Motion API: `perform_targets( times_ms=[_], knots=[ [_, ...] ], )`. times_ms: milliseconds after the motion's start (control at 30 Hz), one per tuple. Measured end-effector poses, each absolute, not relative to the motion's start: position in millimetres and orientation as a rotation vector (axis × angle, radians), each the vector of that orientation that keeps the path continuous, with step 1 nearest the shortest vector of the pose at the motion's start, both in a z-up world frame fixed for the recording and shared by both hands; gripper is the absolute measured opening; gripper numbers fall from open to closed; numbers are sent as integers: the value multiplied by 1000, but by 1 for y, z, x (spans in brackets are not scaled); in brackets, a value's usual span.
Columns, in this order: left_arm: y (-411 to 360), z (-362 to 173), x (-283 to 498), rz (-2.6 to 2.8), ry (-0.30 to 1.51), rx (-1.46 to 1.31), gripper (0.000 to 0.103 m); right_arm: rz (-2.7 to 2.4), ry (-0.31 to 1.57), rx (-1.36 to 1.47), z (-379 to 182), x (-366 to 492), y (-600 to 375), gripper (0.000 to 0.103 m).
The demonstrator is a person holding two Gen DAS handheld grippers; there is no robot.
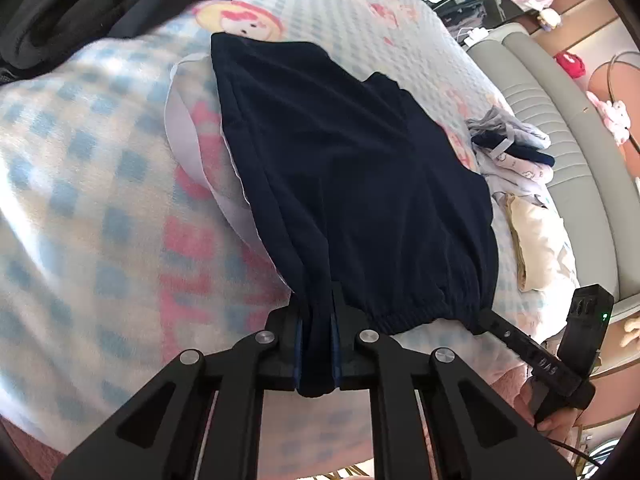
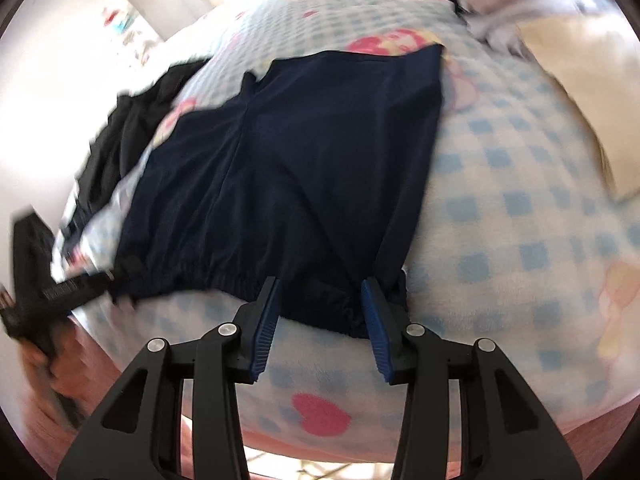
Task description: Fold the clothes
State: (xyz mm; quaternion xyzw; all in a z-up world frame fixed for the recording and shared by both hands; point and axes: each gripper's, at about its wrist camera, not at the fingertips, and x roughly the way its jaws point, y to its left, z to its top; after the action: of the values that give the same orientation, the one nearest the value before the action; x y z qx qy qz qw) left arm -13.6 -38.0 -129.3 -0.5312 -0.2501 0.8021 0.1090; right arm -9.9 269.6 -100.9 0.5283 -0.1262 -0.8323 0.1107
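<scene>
Dark navy shorts (image 1: 352, 184) lie flat on a blue-and-white checked blanket (image 1: 80, 184), elastic waistband toward me. My left gripper (image 1: 316, 320) is shut on the left end of the waistband, cloth bunched between its blue pads. In the right wrist view the shorts (image 2: 288, 168) lie ahead, and my right gripper (image 2: 322, 300) is open, its fingers either side of the waistband's right corner. The right gripper (image 1: 532, 354) also shows in the left wrist view, at the waistband's far corner. The left gripper (image 2: 60, 292) appears blurred at the left of the right wrist view.
A black garment (image 1: 80, 4) lies at the bed's far left. A pile of small light clothes (image 1: 516, 148) and a cream folded item (image 1: 536, 236) lie at the right edge of the bed. A grey padded bed frame (image 1: 568, 128) runs beyond.
</scene>
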Motion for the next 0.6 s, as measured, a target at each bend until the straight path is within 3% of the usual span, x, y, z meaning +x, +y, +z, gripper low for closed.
perform_targets(
  times_ms=[467, 500, 600],
  knots=[
    [-87, -117, 10, 2371, -851, -1537, 12, -2509, -599, 1498, -79, -10, 306, 42],
    [-89, -118, 9, 2344, -890, -1525, 16, -2509, -633, 1482, -76, -10, 312, 42],
    [-93, -122, 3, 2301, -984, -1479, 43, -2486, -682, 1483, -74, -12, 320, 42]
  ],
)
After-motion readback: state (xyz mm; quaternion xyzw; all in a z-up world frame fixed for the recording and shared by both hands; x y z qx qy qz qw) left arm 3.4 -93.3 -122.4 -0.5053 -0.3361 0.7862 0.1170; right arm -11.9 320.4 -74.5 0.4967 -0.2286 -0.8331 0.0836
